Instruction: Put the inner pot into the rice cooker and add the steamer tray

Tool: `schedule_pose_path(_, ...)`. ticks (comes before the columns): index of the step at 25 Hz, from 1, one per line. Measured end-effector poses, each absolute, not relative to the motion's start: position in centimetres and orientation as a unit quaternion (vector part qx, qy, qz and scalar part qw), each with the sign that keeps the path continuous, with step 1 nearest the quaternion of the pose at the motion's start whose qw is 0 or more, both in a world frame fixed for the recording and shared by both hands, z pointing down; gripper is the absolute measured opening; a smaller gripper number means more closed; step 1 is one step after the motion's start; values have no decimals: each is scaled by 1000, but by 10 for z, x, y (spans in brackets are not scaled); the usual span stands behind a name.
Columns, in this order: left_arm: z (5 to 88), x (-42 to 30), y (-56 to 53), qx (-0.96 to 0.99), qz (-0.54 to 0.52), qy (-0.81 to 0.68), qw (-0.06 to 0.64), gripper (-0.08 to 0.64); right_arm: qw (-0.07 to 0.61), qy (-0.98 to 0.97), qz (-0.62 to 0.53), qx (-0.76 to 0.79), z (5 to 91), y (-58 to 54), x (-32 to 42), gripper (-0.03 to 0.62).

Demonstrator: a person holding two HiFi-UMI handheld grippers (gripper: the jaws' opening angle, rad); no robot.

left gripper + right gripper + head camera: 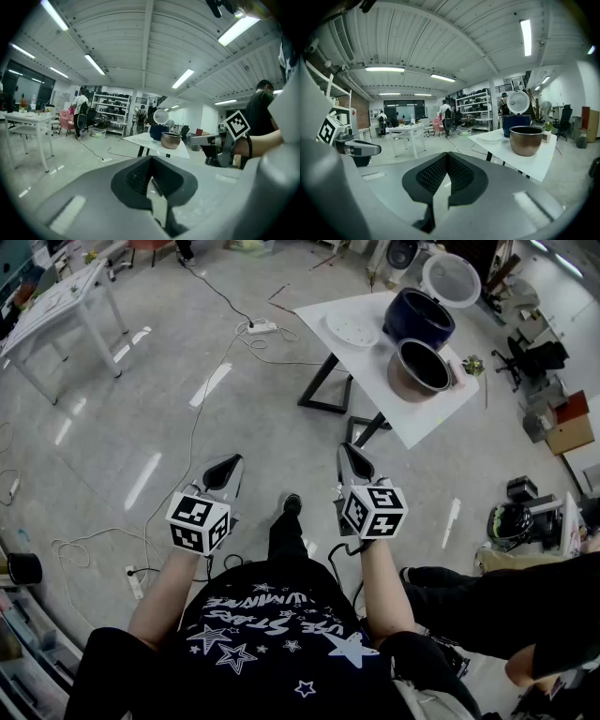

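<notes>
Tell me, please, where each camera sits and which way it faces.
Head view: on the person's head, facing steeply down; shows both forearms, the left gripper, the right gripper and, beyond them, the table.
Left gripper view: on the left gripper, facing along its shut jaws toward the table; the right gripper shows at right.
Right gripper view: on the right gripper, facing along its shut jaws; the left gripper shows at left.
Shared: all three show the table bearing the rice cooker and inner pot.

Your head camera looks steeply down past your arms at the floor. The cameras on your left claw (151,158) and right claw (447,155) look almost level across the room. All three share the table (366,367), well off ahead.
</notes>
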State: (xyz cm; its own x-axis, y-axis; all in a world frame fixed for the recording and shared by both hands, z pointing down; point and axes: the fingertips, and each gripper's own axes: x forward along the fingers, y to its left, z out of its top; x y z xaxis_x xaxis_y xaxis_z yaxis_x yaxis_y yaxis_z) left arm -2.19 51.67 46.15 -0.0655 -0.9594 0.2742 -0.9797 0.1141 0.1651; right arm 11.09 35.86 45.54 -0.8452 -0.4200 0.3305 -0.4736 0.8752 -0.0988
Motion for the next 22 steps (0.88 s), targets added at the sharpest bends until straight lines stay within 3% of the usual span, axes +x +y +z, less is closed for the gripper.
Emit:
schedule_pose_path(19, 458, -28, 523, 674, 23, -722, 158, 2, 121, -953, 119, 251, 454, 365, 111, 29)
schedule_pose_path(21, 452, -33, 515, 678, 15, -720, 146, 52, 118, -953, 120, 250, 452, 359, 108, 40)
schedule_pose_path(22, 448, -35, 510, 680, 7, -720, 139, 94, 117, -954, 123, 248, 451, 356, 105, 76)
